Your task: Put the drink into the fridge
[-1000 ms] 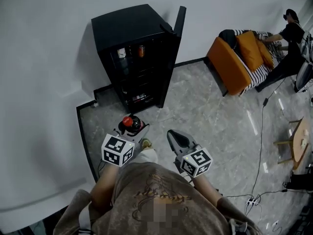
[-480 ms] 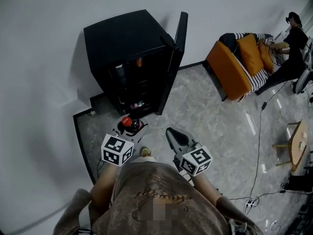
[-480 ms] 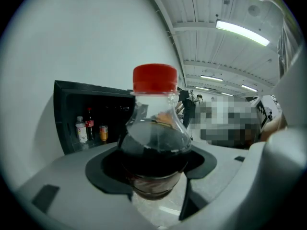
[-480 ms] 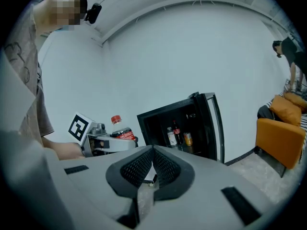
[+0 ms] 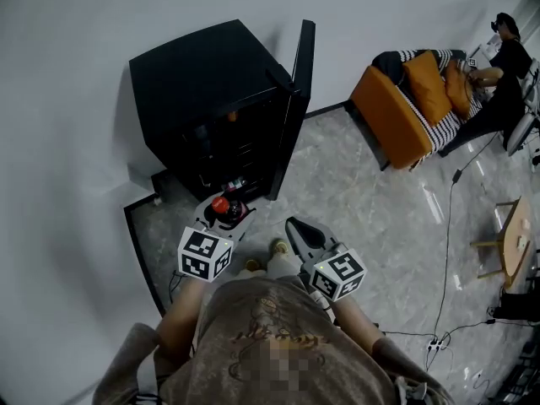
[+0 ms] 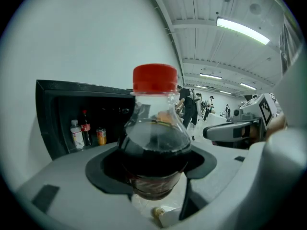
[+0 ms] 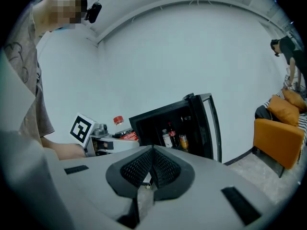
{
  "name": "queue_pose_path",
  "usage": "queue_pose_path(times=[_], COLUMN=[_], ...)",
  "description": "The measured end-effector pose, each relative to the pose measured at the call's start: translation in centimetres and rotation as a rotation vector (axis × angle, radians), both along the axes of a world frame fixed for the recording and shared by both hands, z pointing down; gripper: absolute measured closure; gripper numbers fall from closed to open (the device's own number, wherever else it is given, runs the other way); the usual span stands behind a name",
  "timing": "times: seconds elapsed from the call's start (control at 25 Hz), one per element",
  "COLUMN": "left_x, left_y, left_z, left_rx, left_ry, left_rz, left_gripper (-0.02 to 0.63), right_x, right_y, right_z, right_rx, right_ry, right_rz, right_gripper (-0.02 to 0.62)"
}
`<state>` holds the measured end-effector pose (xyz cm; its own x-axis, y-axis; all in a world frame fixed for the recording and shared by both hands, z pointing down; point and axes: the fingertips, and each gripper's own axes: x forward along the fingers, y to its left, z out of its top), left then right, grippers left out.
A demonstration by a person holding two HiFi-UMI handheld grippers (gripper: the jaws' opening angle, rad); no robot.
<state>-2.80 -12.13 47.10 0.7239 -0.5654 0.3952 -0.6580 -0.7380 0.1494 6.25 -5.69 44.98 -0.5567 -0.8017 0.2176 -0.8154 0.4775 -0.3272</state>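
Observation:
A dark cola bottle (image 6: 154, 143) with a red cap (image 5: 220, 204) stands upright between the jaws of my left gripper (image 5: 224, 216), which is shut on it. The bottle also shows in the right gripper view (image 7: 123, 131). The black fridge (image 5: 211, 112) stands just ahead against the wall, its door (image 5: 299, 83) swung open to the right. On its top shelf are a water bottle (image 6: 76, 134), a cola bottle (image 6: 86, 127) and a can (image 6: 101, 136). My right gripper (image 5: 302, 236) is shut and empty, held beside the left one.
An orange armchair (image 5: 405, 108) with a striped throw stands at the right, and a person (image 5: 498, 74) in black is beside it. A cable (image 5: 445, 251) runs across the marble floor to a power strip (image 5: 435, 344). A small wooden table (image 5: 515, 243) sits at the far right edge.
The fridge has come closer and now fills more of the head view. Both grippers have held their pose, and the bottle has stayed in the left one.

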Motion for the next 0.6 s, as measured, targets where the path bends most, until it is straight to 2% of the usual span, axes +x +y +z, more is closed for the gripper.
queue_pose_path(times=[0.6], left_x=[0.5], left_y=[-6.1], left_z=[0.5], left_rx=[0.005], left_ry=[-0.040], left_rz=[-0.071], left_gripper=[0.295], right_x=[0.6], right_y=[-8.4], right_z=[-0.4], right_rx=[0.020], right_ry=[0.003], right_rz=[-0.083], right_gripper=[0.574])
